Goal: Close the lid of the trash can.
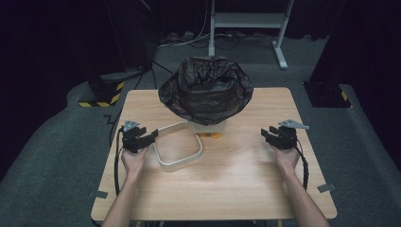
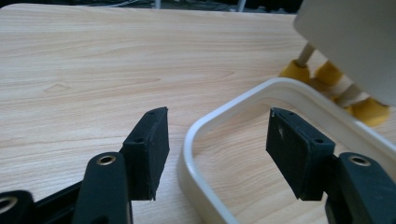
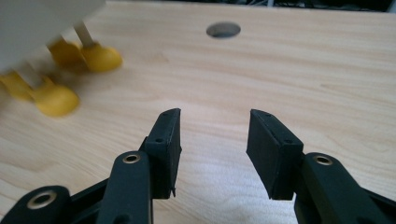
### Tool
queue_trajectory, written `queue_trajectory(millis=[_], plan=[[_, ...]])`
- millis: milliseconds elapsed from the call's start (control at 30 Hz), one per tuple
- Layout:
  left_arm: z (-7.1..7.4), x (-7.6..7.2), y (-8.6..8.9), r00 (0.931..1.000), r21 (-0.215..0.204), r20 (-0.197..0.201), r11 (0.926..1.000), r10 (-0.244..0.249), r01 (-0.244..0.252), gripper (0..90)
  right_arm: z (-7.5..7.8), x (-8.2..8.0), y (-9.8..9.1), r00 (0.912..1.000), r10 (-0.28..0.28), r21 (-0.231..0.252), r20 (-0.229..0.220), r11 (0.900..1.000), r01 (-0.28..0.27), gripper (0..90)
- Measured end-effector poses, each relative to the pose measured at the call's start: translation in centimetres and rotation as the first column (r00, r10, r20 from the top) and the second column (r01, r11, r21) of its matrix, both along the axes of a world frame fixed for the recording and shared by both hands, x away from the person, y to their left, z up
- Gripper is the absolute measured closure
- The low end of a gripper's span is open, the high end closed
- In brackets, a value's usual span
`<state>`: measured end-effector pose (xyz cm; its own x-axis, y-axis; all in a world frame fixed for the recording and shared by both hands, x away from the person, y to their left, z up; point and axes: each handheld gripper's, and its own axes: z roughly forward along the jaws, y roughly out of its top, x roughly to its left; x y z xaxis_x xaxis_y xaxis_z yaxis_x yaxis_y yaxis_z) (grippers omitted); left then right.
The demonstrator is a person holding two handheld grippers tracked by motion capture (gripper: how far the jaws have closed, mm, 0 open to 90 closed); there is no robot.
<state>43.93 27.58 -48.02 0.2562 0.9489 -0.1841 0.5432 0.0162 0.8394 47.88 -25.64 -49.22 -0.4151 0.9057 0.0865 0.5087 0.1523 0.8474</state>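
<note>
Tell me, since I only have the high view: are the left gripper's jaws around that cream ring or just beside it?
Observer: Around it. The left gripper has its jaws open astride a corner of the cream ring, one jaw outside and one inside, and neither seems to press on it.
Operator: What holds the bin up?
Observer: The bin stands on thin legs that end in yellow feet.
Operator: Anything in the right gripper?
Observer: No. The right gripper has open jaws over the bare table, with a round hole in the top ahead of it.
</note>
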Motion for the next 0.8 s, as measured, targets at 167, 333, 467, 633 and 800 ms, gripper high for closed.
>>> queue_trajectory(millis=[167, 333, 467, 633, 800], plan=[[-0.7, 0.6, -0.1, 0.9998, 0.007, -0.015, 0.9999, 0.009, -0.009, 42.4, -1.6, 0.4, 0.1, 0.9994, -0.008, -0.032, -0.034, 0.9995, 0.007, 53.9], [-1.6, 1.2, -0.3, 0.9994, 0.025, -0.032, 0.9996, 0.016, -0.015, 43.8, -2.7, 1.2, -0.1, 0.9972, -0.051, -0.043, -0.055, 0.9979, 0.048, 53.3], [-2.4, 1.5, -0.6, 0.9988, 0.039, -0.046, 0.9992, 0.014, -0.012, 45.5, -2.9, 1.7, -0.2, 0.9963, -0.067, -0.054, -0.053, 0.9965, 0.064, 52.8], [-3.1, 1.9, -0.8, 0.9974, 0.065, -0.07, 0.9978, 0.016, -0.011, 53.7, -2.9, 2.1, -0.2, 0.995, -0.066, -0.077, -0.074, 0.9952, 0.061, 48.8], [-3.6, 2.2, -0.7, 0.9953, 0.074, -0.093, 0.9971, 0.025, -0.018, 61.2, -3.0, 2.3, 0.0, 0.9943, -0.064, -0.109, -0.086, 0.9926, 0.054, 45.2]])
